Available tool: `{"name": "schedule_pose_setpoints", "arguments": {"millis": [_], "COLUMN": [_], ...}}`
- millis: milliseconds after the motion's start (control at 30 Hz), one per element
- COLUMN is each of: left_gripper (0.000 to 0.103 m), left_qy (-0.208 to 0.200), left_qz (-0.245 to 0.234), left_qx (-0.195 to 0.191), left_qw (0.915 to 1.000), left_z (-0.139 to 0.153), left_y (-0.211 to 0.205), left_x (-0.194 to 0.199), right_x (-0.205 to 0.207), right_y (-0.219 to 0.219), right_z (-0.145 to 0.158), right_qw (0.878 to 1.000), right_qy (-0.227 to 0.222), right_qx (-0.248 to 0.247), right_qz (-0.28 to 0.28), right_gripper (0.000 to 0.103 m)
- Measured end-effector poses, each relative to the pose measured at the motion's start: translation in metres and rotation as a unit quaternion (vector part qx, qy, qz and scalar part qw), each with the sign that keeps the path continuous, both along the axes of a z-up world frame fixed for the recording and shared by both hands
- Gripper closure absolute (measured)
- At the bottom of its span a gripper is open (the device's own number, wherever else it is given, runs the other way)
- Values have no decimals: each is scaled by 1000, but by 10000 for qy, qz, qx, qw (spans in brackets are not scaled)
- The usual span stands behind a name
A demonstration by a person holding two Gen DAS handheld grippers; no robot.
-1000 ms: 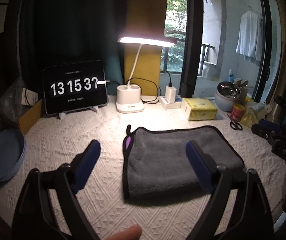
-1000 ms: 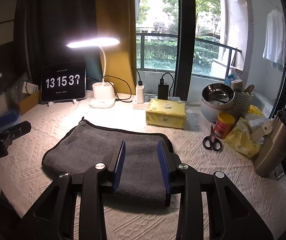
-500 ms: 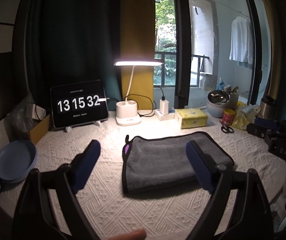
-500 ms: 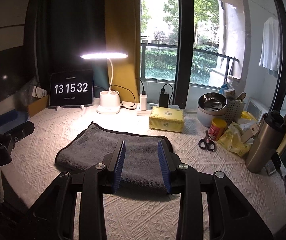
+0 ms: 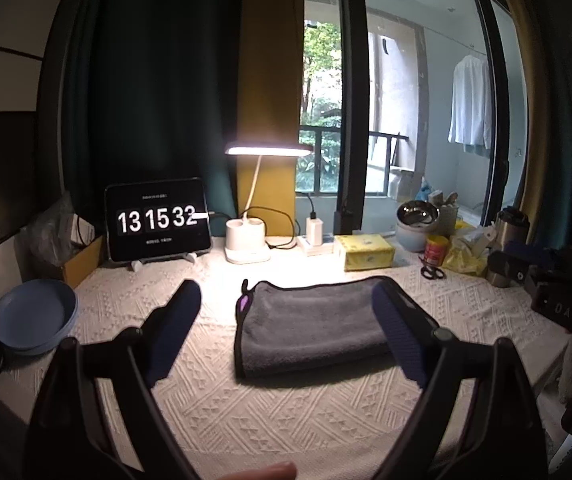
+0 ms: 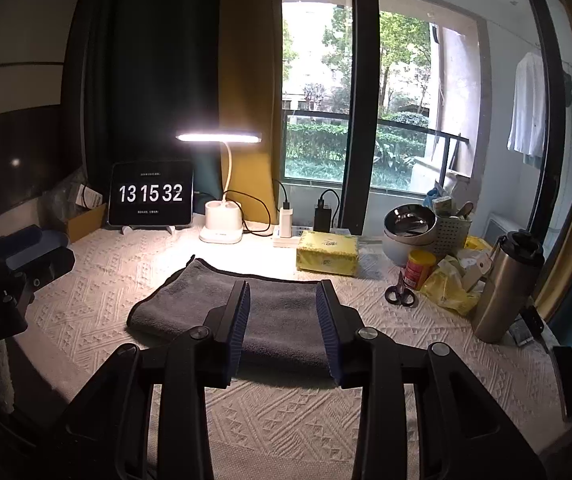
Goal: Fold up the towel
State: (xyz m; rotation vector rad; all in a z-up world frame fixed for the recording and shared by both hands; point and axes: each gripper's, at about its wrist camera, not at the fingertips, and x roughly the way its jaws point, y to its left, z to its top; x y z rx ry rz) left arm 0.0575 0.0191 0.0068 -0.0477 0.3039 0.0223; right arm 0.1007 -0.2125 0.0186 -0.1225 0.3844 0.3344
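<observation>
Your left claw [image 5: 286, 328] is spread wide and your right claw [image 6: 282, 320] sits part-open w/ a gap, both holding nothing above the near edge of the bench [image 5: 246, 412]. The grey towel [image 5: 313, 324] lies folded flat mid-bench, purple tag at its back-left corner. Readable text: clock tablet [image 6: 150, 194] shows "13 15 32"; the other claw's body, seen from the left cam, reads "DAS"; yellow tissue box [image 6: 327, 253] print too small to read.
</observation>
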Motion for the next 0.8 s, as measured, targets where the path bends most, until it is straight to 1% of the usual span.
{"name": "schedule_pose_setpoints", "arguments": {"millis": [100,200,233,333,500,633,733,800], "left_gripper": [15,15,15,15,15,15,15,15], "left_qy": [-136,-284,-318,-370,-293,-379,-459,-490], "left_qz": [18,58,82,131,213,306,345,418], "left_qx": [-52,-42,-30,-78,-321,-368,-594,-660], "left_qw": [9999,9996,9995,9992,9988,9981,9966,9957], "left_z": [0,-1,-2,-5,-13,-17,-16,-15], "left_y": [1,2,2,3,9,11,19,23], "left_x": [-11,-20,-22,-29,-42,-56,-61,-62], "right_x": [-13,-27,-31,-40,-54,-65,-68,-69], "right_y": [-3,-6,-7,-9,-12,-16,-19,-20], "right_z": [1,1,1,0,-2,-2,-1,0], "right_qw": [9998,9992,9989,9986,9983,9978,9976,9976], "right_qy": [-177,-366,-416,-482,-551,-564,-597,-609], "right_qx": [70,135,169,182,195,306,318,330], "right_qz": [45,104,145,137,87,137,109,77], "right_gripper": [65,51,49,49,48,48,46,43]}}
